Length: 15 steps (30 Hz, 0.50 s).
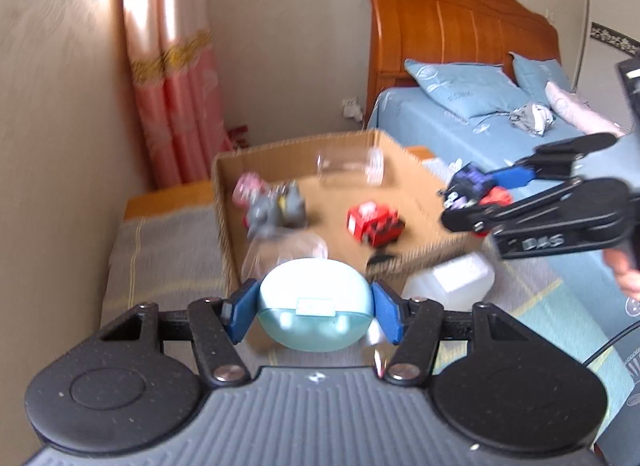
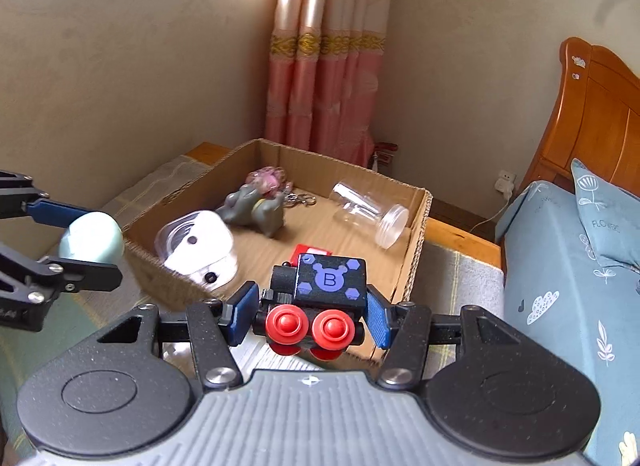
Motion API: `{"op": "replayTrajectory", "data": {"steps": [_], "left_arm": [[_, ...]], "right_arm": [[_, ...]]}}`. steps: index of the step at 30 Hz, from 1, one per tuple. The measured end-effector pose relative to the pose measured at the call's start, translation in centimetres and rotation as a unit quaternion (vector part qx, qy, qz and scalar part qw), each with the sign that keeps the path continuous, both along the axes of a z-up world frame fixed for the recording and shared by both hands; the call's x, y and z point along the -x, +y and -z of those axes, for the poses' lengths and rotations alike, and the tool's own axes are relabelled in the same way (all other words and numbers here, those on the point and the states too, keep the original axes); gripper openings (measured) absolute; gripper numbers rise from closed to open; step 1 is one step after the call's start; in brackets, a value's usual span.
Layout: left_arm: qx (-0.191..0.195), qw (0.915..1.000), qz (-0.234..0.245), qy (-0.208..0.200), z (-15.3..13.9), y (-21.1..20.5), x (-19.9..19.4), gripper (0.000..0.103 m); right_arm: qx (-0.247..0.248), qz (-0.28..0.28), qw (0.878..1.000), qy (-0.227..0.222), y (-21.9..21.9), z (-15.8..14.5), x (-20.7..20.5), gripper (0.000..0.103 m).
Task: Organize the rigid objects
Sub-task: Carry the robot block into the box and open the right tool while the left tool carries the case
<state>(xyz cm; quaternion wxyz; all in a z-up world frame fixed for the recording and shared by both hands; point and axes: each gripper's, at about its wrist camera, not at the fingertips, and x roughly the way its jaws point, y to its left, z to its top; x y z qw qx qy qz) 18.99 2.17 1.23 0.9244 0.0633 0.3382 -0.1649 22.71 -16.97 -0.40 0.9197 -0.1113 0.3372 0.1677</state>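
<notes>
My left gripper [image 1: 315,312] is shut on a pale blue-green oval case [image 1: 314,302], held just short of the near edge of an open cardboard box [image 1: 224,209]. It also shows in the right wrist view [image 2: 91,241]. My right gripper [image 2: 311,308] is shut on a black toy robot block with red wheels [image 2: 320,298], held over the box's near right corner [image 2: 416,262]. In the box lie a red toy car [image 1: 374,222], a grey animal figure [image 2: 256,207], a pink trinket [image 2: 269,178], a clear jar on its side [image 2: 370,213] and a white and clear round container [image 2: 200,246].
The box stands on a striped cloth [image 1: 160,262] over a wooden bench beside a bed with blue sheets [image 2: 560,286] and an orange wooden headboard [image 1: 460,29]. A white plastic container [image 1: 452,280] lies by the box's near right corner. Pink curtains [image 2: 324,85] hang behind.
</notes>
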Motion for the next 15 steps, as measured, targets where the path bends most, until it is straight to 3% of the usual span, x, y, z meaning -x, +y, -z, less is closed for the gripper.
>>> {"op": "replayTrajectory", "data": {"steps": [5, 15], "left_arm": [[-0.009, 0.9999, 0.012, -0.006, -1.4, -1.6, -3.7, 0.06], [-0.053, 0.9981, 0.032, 0.001, -2.4, -5.9, -11.4, 0.06]], "right_arm": [[-0.011, 0.018, 0.999, 0.033, -0.5, 0.9, -2.7, 0.061], [-0.005, 0.03, 0.998, 0.056, -0.8, 2.5, -3.6, 0.061]]}}
